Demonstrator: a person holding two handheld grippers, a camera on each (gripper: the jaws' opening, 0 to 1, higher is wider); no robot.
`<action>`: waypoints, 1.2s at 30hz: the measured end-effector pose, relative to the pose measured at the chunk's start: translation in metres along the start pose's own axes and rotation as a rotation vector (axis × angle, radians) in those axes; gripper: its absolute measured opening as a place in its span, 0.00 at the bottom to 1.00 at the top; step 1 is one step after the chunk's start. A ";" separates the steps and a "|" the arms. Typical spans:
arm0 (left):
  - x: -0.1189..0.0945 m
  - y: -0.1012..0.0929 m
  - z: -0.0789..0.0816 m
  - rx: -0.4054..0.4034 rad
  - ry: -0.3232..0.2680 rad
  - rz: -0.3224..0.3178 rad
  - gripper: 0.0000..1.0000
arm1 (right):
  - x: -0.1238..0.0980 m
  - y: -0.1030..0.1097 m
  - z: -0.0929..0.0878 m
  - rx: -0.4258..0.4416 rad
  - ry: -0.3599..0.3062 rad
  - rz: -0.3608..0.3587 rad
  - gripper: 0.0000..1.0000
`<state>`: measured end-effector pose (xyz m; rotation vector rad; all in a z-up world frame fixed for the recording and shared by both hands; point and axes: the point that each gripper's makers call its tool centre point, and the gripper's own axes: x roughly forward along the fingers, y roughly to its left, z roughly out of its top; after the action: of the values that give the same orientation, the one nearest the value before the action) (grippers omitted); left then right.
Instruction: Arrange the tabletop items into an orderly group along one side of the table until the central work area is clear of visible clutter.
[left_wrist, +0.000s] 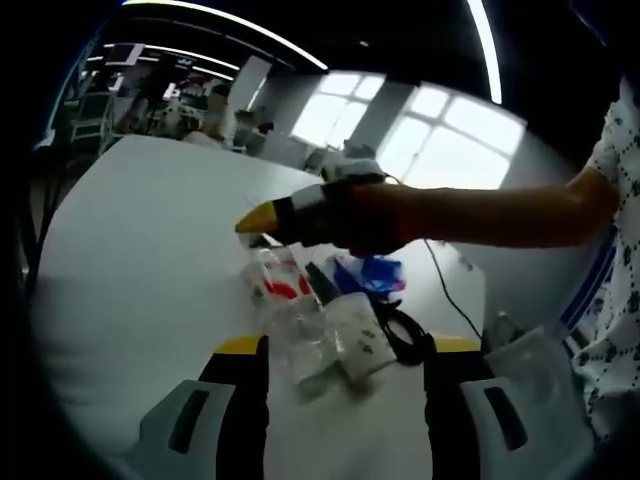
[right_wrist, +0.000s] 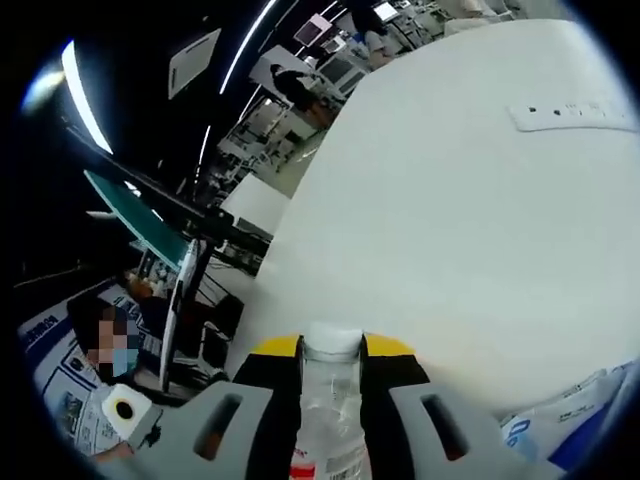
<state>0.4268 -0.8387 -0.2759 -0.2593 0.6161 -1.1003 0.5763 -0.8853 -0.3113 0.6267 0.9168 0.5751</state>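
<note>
- Where the right tongs (right_wrist: 331, 420) rise in the right gripper view, a clear plastic bottle (right_wrist: 330, 400) with a white cap is clamped between their jaws, above the white worktop (right_wrist: 450, 200).
- Seen from the left gripper view, the right tongs (left_wrist: 262, 218) are held over the bottle (left_wrist: 285, 300), near a white pouch (left_wrist: 358, 335), a blue packet (left_wrist: 378, 272) and a black cable (left_wrist: 405, 335).
- The left tongs (left_wrist: 345, 400) are held apart, with nothing gripped, just short of that cluster.
- A white power strip (right_wrist: 572, 113) lies farther off on the worktop.
</note>
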 end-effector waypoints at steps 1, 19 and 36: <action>0.001 0.001 0.001 0.001 0.001 -0.002 0.59 | 0.000 0.003 0.000 -0.013 -0.005 0.014 0.19; 0.006 0.011 0.015 0.036 0.003 -0.005 0.61 | -0.010 0.023 0.005 -0.118 -0.043 0.067 0.18; 0.021 0.028 0.027 0.041 -0.013 0.004 0.61 | -0.017 0.031 0.009 -0.168 -0.084 0.088 0.18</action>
<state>0.4705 -0.8475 -0.2746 -0.2293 0.5820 -1.1051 0.5701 -0.8785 -0.2760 0.5376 0.7568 0.6919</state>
